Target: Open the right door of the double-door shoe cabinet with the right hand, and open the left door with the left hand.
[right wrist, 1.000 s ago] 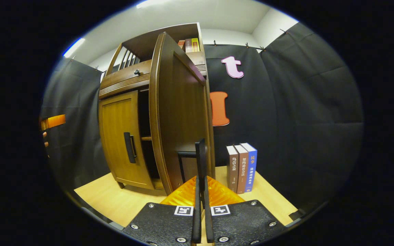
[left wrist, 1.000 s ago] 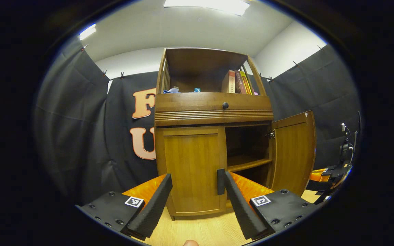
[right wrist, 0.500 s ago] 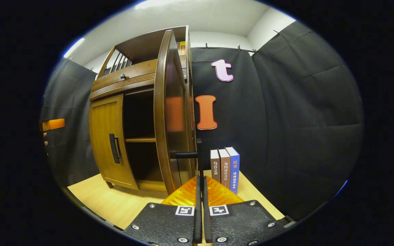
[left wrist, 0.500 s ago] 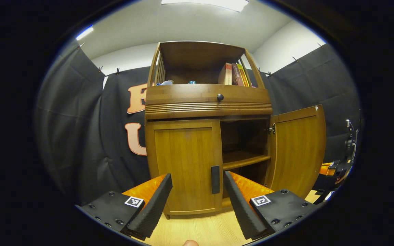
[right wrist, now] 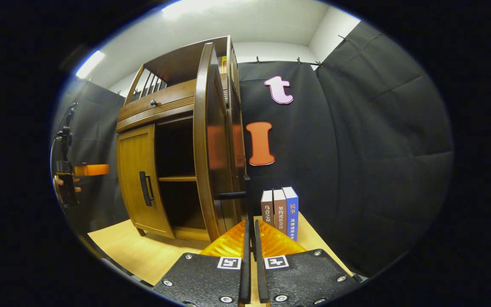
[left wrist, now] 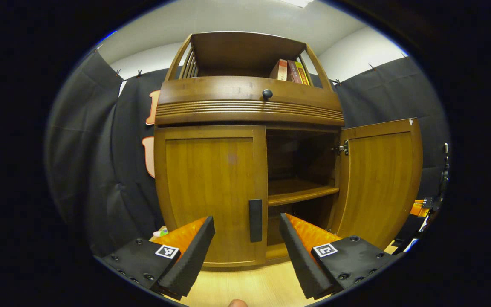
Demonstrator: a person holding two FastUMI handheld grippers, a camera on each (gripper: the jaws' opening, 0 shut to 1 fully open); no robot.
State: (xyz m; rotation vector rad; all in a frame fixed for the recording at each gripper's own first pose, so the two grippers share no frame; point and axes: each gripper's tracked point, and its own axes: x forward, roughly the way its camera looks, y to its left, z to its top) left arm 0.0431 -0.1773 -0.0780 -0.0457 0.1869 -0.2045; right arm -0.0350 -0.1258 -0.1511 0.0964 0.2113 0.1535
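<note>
**Right door swung wide, left door shut with my left fingers spread before its handle**

From the left gripper view I see the brown wooden double-door shoe cabinet (left wrist: 249, 128) standing on the pale wood tabletop (left wrist: 245, 288). Its left door (left wrist: 211, 192) is closed flat, and the dark vertical bar handle (left wrist: 255, 220) sits near the door's inner edge. My left gripper (left wrist: 245, 238) is pointed at that handle with its fingers spread wide apart; the handle appears between them but farther off, and neither finger touches it. The right door (left wrist: 377, 179) stands open, showing the dark interior and a wooden inner shelf (left wrist: 301, 194). A small round dark knob (left wrist: 267, 93) sits on the ribbed drawer front above, and a few upright books (left wrist: 290, 70) stand in the open top compartment.

In the right gripper view, the right door (right wrist: 211, 140) is seen nearly edge-on, swung fully outward. My right gripper (right wrist: 251, 232) has its fingers drawn close together, with a narrow gap; the door's handle (right wrist: 230, 195) lies just ahead of the tips, and I cannot tell whether they pinch it. Three upright books (right wrist: 280, 209) stand on the tabletop beside the cabinet. At the far left, a hand (right wrist: 64, 183) holds the other gripper.
</note>
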